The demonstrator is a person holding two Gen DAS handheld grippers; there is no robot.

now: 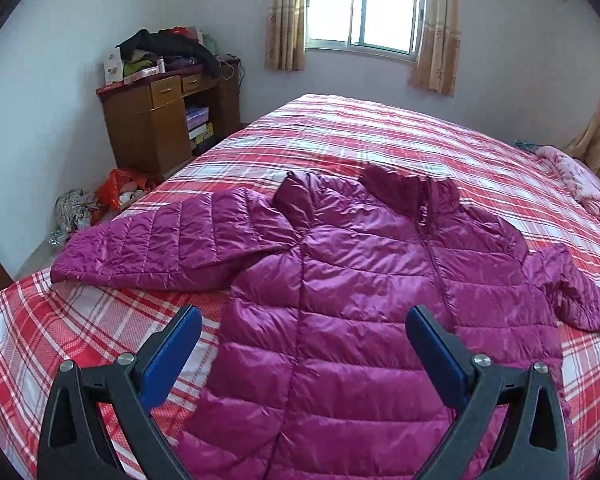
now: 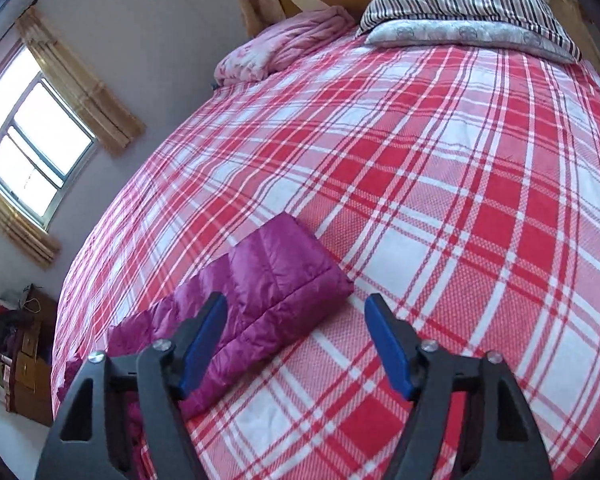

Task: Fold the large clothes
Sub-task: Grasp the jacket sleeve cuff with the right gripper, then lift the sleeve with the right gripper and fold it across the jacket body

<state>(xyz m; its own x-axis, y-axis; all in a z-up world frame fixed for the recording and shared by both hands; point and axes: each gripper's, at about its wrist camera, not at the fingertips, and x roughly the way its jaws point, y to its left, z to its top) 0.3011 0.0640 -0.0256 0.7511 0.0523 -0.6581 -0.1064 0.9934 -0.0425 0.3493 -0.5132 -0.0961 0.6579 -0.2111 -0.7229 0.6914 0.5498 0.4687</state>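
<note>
The purple jacket [image 1: 364,280] lies flat on the bed [image 1: 100,320]. Its right sleeve [image 2: 276,280] points toward one o'clock, just beside the right claw [image 2: 296,308]. Both claws are open and empty; the left claw [image 1: 304,320] hangs over the hem.

The left hand-held gripper [image 1: 303,326] has two matte black plastic fingers with triangular cut-outs, flat blue pads [image 1: 172,360] on the inner faces and round silver screws on top. The right hand-held gripper [image 2: 296,320] looks the same.
</note>
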